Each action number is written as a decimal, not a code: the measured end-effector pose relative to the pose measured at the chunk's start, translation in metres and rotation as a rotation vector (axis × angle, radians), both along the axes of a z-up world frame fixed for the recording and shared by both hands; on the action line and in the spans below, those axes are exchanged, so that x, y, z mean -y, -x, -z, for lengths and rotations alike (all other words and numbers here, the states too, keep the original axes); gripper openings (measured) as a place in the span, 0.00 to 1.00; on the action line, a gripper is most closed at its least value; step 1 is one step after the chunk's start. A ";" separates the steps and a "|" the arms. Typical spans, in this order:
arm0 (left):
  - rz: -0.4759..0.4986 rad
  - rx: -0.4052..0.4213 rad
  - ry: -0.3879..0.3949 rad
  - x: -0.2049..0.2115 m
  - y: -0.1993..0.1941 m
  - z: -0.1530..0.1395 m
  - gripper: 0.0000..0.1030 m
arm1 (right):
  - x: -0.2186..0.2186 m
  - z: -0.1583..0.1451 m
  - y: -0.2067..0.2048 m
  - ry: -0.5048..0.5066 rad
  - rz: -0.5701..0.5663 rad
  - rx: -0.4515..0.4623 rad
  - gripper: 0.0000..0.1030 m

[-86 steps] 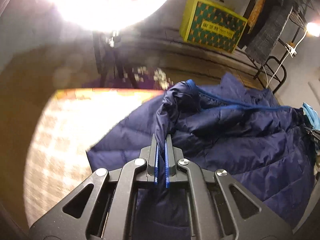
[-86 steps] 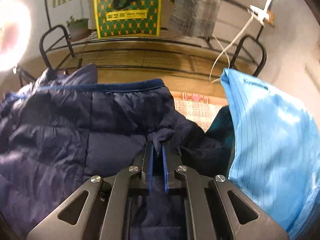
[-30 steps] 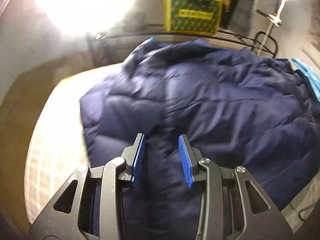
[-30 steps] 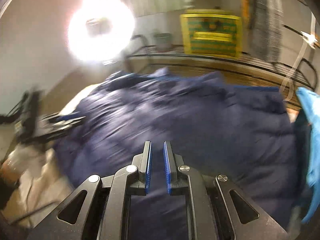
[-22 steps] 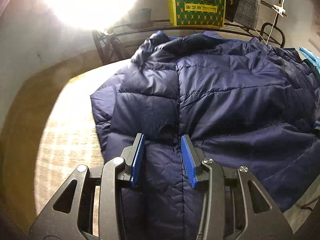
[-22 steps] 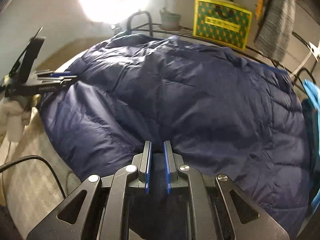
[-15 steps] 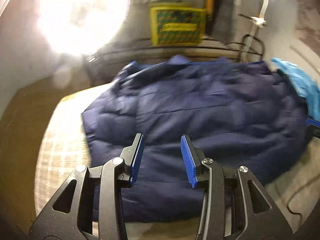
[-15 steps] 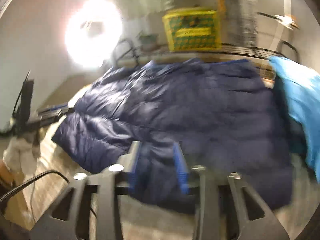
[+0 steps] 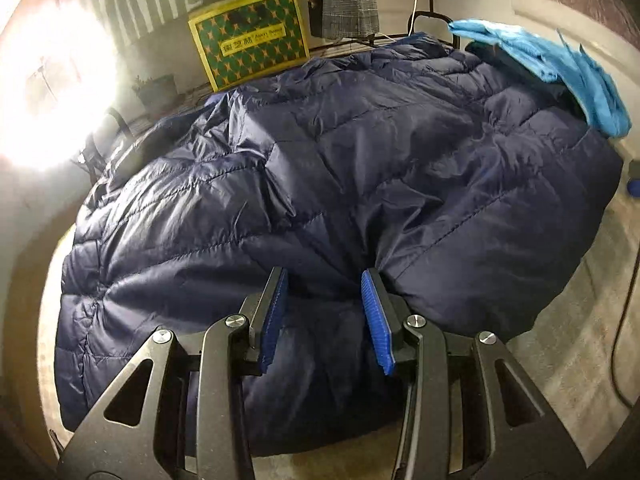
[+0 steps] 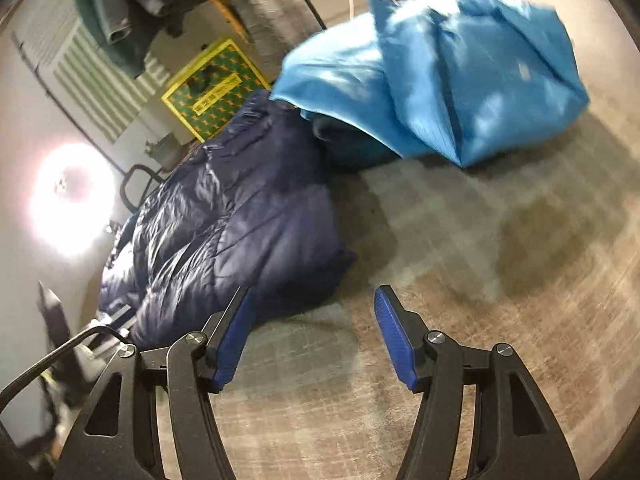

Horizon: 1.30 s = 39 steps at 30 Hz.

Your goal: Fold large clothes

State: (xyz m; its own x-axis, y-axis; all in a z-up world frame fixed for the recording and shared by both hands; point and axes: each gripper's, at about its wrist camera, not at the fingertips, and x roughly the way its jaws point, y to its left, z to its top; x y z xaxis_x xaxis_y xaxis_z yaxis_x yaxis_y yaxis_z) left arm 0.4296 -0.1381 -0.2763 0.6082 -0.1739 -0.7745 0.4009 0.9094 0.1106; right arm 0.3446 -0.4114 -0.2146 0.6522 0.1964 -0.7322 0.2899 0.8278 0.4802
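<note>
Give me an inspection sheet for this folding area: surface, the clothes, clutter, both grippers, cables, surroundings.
Surface: pale checked cloth, bare in front of the right gripper.
Job's things: navy puffer jacket spread flat, quilted side up; light blue garment heaped at its far right corner.
Clutter: nothing seen.
Grippers: left gripper open, jacket's near edge between its pads, no squeeze visible; right gripper opening, nothing between its jaws.
Cables: dark cable along the surface's right edge; white cord hanging at the rack.
Surroundings: yellow-green patterned box, grey checked garment hanging, bright lamp.
</note>
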 end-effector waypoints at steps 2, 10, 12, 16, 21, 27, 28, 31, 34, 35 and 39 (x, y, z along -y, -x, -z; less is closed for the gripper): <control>-0.015 -0.043 0.089 -0.013 -0.004 -0.016 0.40 | 0.001 0.002 -0.002 -0.020 -0.006 0.017 0.59; -0.099 0.028 0.179 -0.031 -0.053 -0.066 0.40 | 0.005 0.016 -0.024 -0.115 -0.003 0.040 0.65; -0.129 0.019 0.184 -0.026 -0.076 -0.064 0.40 | 0.003 0.020 -0.030 -0.113 -0.007 0.039 0.65; -0.172 0.022 0.154 -0.013 -0.107 -0.049 0.40 | 0.004 0.027 -0.039 -0.116 0.010 0.032 0.65; -0.231 -0.024 0.120 -0.006 -0.134 -0.014 0.40 | 0.015 0.035 -0.045 -0.153 0.050 0.036 0.65; -0.225 -0.040 0.121 -0.007 -0.138 -0.005 0.40 | 0.001 0.031 -0.054 -0.058 -0.004 0.038 0.41; -0.225 -0.034 0.134 -0.011 -0.133 -0.011 0.40 | -0.002 0.029 -0.056 -0.052 -0.018 0.037 0.35; -0.223 0.004 0.200 -0.028 -0.101 -0.032 0.40 | -0.006 0.018 -0.053 -0.009 -0.034 0.064 0.17; -0.200 0.023 0.189 -0.037 -0.067 -0.039 0.40 | -0.014 0.003 -0.051 0.045 -0.064 0.099 0.12; -0.192 0.016 0.184 -0.038 -0.059 -0.036 0.40 | -0.016 -0.001 -0.052 0.058 -0.070 0.105 0.12; -0.175 -0.032 0.186 -0.039 -0.037 -0.018 0.40 | -0.032 -0.020 -0.052 0.136 -0.096 0.136 0.10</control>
State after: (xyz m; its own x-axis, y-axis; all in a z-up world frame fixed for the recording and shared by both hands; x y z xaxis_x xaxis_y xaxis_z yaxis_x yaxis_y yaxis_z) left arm 0.4669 -0.0989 -0.2584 0.6172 -0.2095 -0.7584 0.2365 0.9687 -0.0752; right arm 0.3963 -0.3795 -0.1946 0.7297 0.1675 -0.6630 0.1467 0.9086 0.3910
